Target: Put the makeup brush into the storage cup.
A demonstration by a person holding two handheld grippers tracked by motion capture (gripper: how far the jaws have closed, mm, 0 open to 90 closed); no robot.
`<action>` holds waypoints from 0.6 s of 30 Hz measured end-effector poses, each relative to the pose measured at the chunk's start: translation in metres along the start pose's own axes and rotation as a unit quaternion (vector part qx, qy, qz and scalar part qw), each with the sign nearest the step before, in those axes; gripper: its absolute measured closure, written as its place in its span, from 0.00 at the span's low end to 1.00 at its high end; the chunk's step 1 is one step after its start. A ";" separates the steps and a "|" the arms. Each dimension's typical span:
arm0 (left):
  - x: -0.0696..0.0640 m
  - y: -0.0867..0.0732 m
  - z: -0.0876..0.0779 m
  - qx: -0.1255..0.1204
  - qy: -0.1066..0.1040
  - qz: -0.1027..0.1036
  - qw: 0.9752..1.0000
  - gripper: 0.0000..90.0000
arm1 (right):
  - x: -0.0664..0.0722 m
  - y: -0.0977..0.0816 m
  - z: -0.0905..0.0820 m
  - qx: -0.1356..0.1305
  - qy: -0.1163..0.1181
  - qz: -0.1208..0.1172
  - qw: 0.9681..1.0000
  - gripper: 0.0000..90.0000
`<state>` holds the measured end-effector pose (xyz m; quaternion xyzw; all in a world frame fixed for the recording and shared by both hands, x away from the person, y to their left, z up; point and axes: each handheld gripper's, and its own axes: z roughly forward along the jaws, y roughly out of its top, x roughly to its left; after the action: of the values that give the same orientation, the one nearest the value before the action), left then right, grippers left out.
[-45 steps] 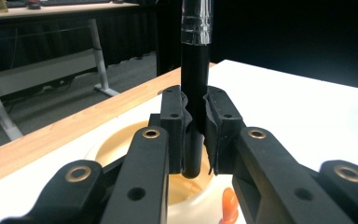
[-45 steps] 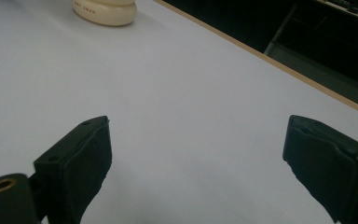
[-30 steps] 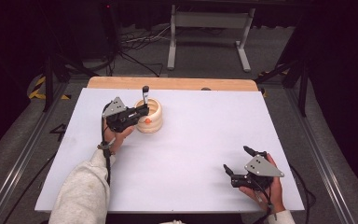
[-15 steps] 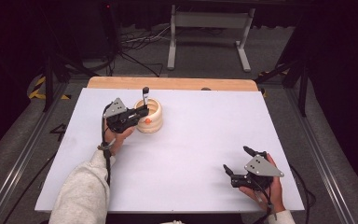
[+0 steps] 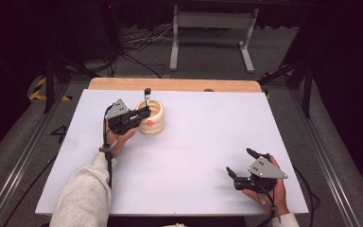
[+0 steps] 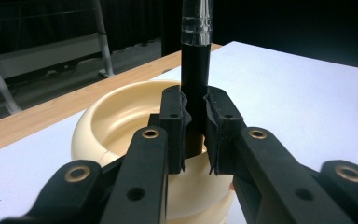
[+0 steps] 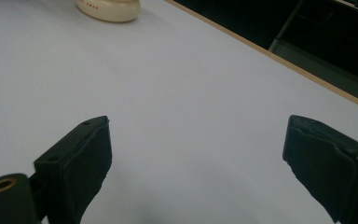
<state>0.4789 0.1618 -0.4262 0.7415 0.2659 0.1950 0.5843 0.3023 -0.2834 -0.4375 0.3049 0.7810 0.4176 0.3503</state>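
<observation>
- Left forearm, in a light grey sleeve (image 5: pixel 82 194), came in from the bottom left of the high view and reached forward over the white worktop (image 5: pixel 203 142); the left hand (image 5: pixel 118 137) sat just behind its gripper.
- Left gripper (image 5: pixel 144 113) was level with the rim of a cream ribbed holder (image 5: pixel 153 118) at the rear left of the worktop, near the wooden back edge (image 5: pixel 175 85).
- In the left gripper view the left gripper (image 6: pixel 196 128) had its jaws drawn in narrow, pads pressed on either side of an upright black pen (image 6: pixel 195 79). The pen's lower end went down behind the near rim of the holder (image 6: pixel 116 126); its clear upper section ran out of the top of that view.
- In the high view the pen (image 5: pixel 147 94) stood upright above the holder. A small orange spot (image 5: pixel 150 122) showed on the holder's near side; could not tell what it was.
- Right hand (image 5: pixel 264 189) rested low at the front right of the worktop, well apart from the holder.
- Right gripper (image 5: pixel 240 163) pointed left and away, jaws spread wide, nothing between them.
- Right gripper view: right gripper (image 7: pixel 196 154) with pads far apart over bare worktop (image 7: pixel 186 93); holder (image 7: pixel 108 9) at the top left, far off.
</observation>
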 end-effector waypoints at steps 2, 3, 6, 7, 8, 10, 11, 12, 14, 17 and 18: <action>0.001 0.000 -0.001 -0.003 0.001 -0.003 1.000 0.68 | 0.000 0.000 0.000 0.001 0.000 0.000 1.000 0.09; 0.000 0.000 -0.001 0.002 0.005 0.001 1.000 0.66 | 0.000 0.000 0.000 0.001 0.000 0.000 1.000 0.09; 0.001 0.001 -0.005 0.008 0.011 0.009 1.000 0.52 | 0.000 0.000 0.000 0.000 -0.001 0.001 1.000 0.09; 0.001 0.002 -0.006 0.010 0.018 0.011 1.000 0.50 | -0.001 0.000 0.000 0.000 -0.002 0.001 1.000 0.09; 0.001 0.002 -0.006 0.011 0.022 0.013 1.000 0.46 | -0.001 -0.001 0.000 0.000 -0.001 0.002 1.000 0.09; 0.001 0.003 -0.009 0.009 0.027 0.010 1.000 0.41 | -0.001 0.000 0.000 -0.001 0.000 0.002 1.000 0.09; 0.000 0.003 -0.009 0.008 0.032 0.010 0.999 0.35 | -0.001 0.000 0.000 0.000 -0.001 0.002 1.000 0.09; 0.000 0.004 -0.010 0.010 0.034 0.013 0.999 0.31 | -0.001 0.000 0.000 0.000 -0.001 0.002 1.000 0.09; 0.000 0.005 -0.011 0.012 0.036 0.017 0.999 0.29 | 0.000 0.000 -0.001 0.000 -0.001 0.002 1.000 0.09; -0.003 0.008 -0.013 0.024 0.049 0.031 0.998 0.22 | 0.000 0.000 0.000 0.002 0.000 0.000 1.000 0.10; -0.004 0.009 -0.014 0.027 0.050 0.033 0.998 0.20 | 0.000 0.000 0.000 0.003 0.000 -0.001 1.000 0.10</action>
<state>0.4689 0.1683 -0.4136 0.7547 0.2750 0.2441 0.5433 0.3022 -0.2833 -0.4374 0.3055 0.7822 0.4151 0.3501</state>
